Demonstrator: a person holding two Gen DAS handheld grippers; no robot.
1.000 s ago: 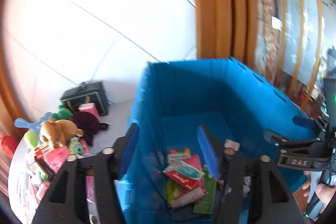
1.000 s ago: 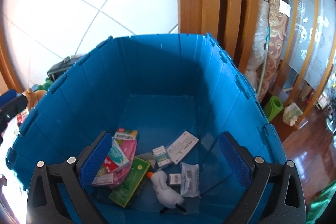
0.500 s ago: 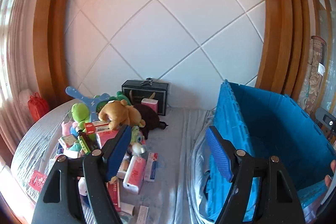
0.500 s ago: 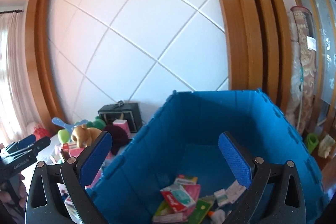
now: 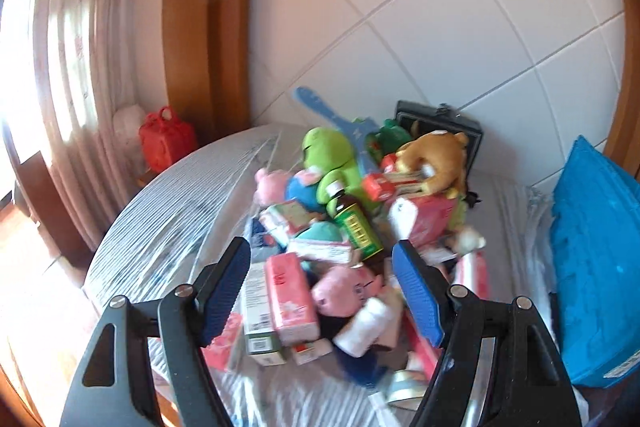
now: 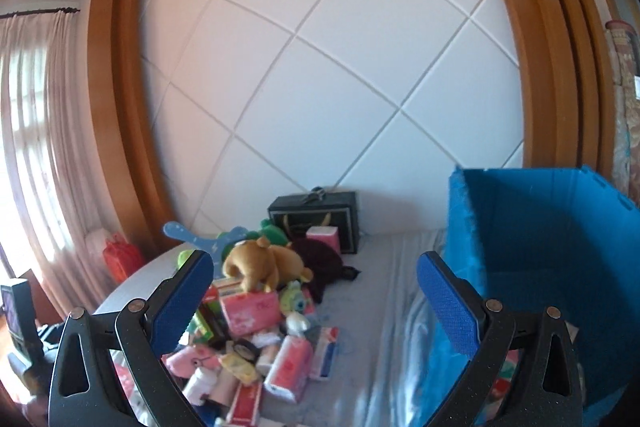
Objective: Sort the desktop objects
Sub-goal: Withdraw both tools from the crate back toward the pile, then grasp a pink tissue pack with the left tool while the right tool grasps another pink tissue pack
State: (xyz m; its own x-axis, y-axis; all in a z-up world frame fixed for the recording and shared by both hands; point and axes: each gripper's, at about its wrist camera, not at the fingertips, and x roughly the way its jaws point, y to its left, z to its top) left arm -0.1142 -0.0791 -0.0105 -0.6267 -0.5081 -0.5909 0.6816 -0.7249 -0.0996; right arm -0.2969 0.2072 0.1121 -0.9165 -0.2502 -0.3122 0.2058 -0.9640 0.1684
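A heap of toys and packets lies on a table covered in clear wrap point(image 5: 168, 227). In it are a green plush point(image 5: 326, 155), a brown plush bear point(image 5: 434, 155), a dark bottle with a green label point(image 5: 354, 225), a pink pig plush point(image 5: 346, 291) and pink packets point(image 5: 290, 297). My left gripper point(image 5: 322, 287) is open and empty, just above the near side of the heap. My right gripper point(image 6: 314, 297) is open and empty, farther back, between the heap point(image 6: 256, 323) and the blue crate point(image 6: 536, 251).
The blue crate point(image 5: 596, 267) stands at the table's right. A black box point(image 6: 316, 215) sits against the white tiled wall behind the heap. A red bag point(image 5: 166, 139) and curtains are at the left past the table edge.
Both grippers have swung left, away from the inside of the blue crate. The left one has come down close over the heap. Both stay open and empty.
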